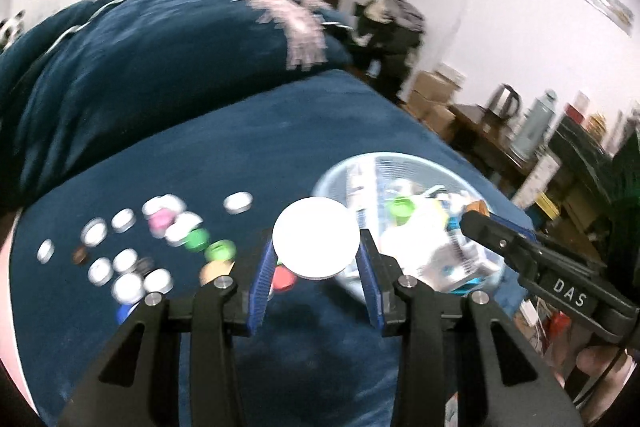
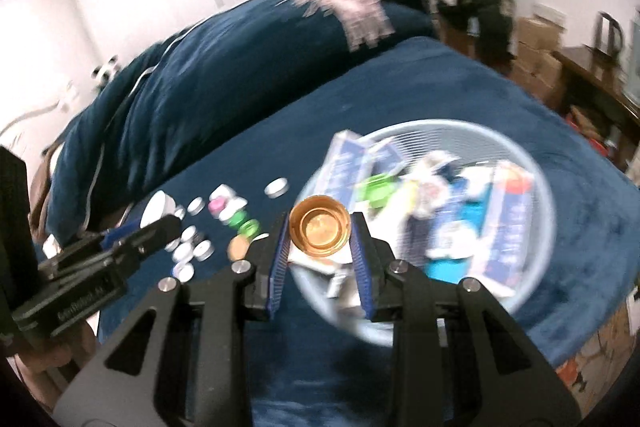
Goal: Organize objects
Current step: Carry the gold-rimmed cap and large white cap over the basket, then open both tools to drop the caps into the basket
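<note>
Left gripper (image 1: 316,259) — clamped on flat round white lid (image 1: 316,238); right gripper (image 2: 320,247) — clamped on ridged gold metallic cap (image 2: 320,229); mesh basket (image 2: 540,187) on plush blue blanket (image 2: 440,87).

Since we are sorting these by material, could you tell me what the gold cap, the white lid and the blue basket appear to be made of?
Gold cap: probably metal or metallised plastic; glossy, reflective inside. White lid: likely plastic; plain, uniform face, though glare hides detail. Blue basket: looks like moulded plastic; pale, slightly translucent slotted wall.

white letters "DAS" on the right tongs (image 1: 476,223), lettering elsewhere blurred
</note>
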### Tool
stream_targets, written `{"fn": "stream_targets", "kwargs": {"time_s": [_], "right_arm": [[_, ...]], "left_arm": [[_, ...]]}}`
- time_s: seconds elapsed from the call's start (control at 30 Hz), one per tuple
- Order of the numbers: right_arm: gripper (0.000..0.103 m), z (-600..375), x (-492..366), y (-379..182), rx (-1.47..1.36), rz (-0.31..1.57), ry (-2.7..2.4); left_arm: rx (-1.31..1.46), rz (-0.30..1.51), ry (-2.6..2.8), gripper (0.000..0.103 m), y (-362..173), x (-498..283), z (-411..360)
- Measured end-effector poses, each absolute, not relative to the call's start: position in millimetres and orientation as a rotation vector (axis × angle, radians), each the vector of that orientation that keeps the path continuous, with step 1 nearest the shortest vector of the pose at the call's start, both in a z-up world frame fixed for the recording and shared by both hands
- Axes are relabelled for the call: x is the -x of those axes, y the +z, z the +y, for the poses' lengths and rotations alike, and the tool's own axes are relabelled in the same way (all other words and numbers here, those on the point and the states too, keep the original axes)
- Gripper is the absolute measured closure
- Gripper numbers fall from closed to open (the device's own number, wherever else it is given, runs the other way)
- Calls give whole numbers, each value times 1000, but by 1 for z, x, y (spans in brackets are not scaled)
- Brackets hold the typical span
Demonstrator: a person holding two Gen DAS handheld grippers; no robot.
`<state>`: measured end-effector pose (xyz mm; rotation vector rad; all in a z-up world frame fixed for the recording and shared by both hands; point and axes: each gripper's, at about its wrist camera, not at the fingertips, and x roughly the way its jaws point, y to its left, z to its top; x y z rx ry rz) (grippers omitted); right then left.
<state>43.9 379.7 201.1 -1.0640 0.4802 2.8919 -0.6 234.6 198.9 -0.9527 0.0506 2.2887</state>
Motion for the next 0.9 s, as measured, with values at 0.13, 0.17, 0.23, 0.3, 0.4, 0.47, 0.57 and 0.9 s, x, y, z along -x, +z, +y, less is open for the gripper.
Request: {"fn": "stream_targets", "kwargs": {"time_s": [0.13,0.17,0.23,0.3,0.4,0.47,0.57,0.9], "right_arm": [[72,410,-44,207,1021,529,2837],[72,415,-42,208,1015,538,2829],[72,426,-35,211,1002,552,2795],[68,438,-26,209,1006,586,2743],[52,454,-24,199,1055,694,2653],[47,455,-35,201,1003,702,2661],[15,442,-50,203,936,636,2676],[7,363,-44,218,980,449,2854]], "left_arm": [[905,115,2231,62,212,-3,281],[895,137,2221,62,216,-3,293],[880,165,2212,59,221,2,313],[882,189,2217,34,220,11,330],[974,200,2174,12,213,24,335],[967,140,2194,3,211,24,317],[986,77,2321,1,203,20,281],[1103,2,2517,1,174,16,172]]}}
